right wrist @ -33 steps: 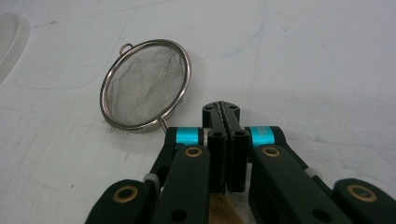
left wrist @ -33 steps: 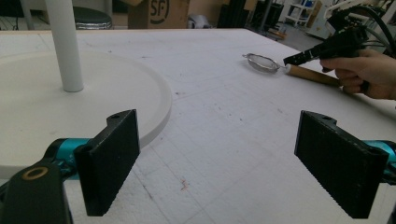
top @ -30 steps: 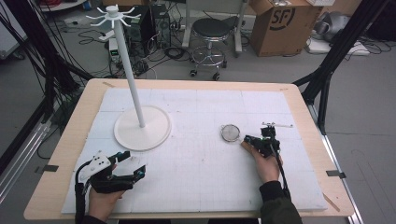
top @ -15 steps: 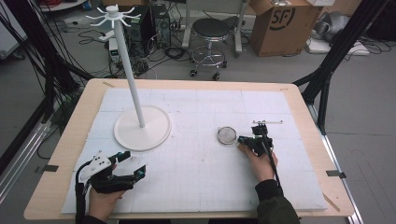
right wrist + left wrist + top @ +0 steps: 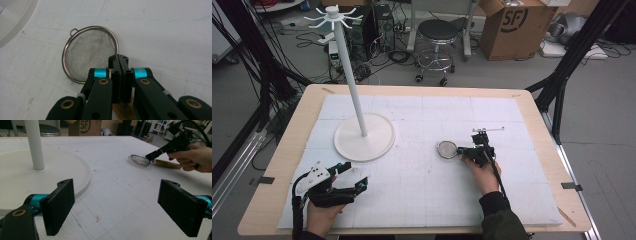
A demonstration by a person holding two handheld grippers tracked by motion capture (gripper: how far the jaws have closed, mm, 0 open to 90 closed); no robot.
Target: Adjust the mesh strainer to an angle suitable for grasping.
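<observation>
With the right gripper [image 5: 119,62] clamped on the strainer [image 5: 90,53] at its handle, next comes lifting it toward the stand [image 5: 357,100]; left gripper [image 5: 120,207] idle, wide open.

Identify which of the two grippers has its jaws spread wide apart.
The left gripper, near the stand's round base: its jaws stand wide with nothing between them. The right gripper is shut over the strainer.

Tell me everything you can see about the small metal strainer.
The strainer is a small round sieve: grey wire mesh in a shiny metal rim with a little loop on the far edge, and a wooden handle. It lies flat on the white mat, right of the stand's base. The right gripper, jaws shut, sits over the handle where it meets the rim.
</observation>
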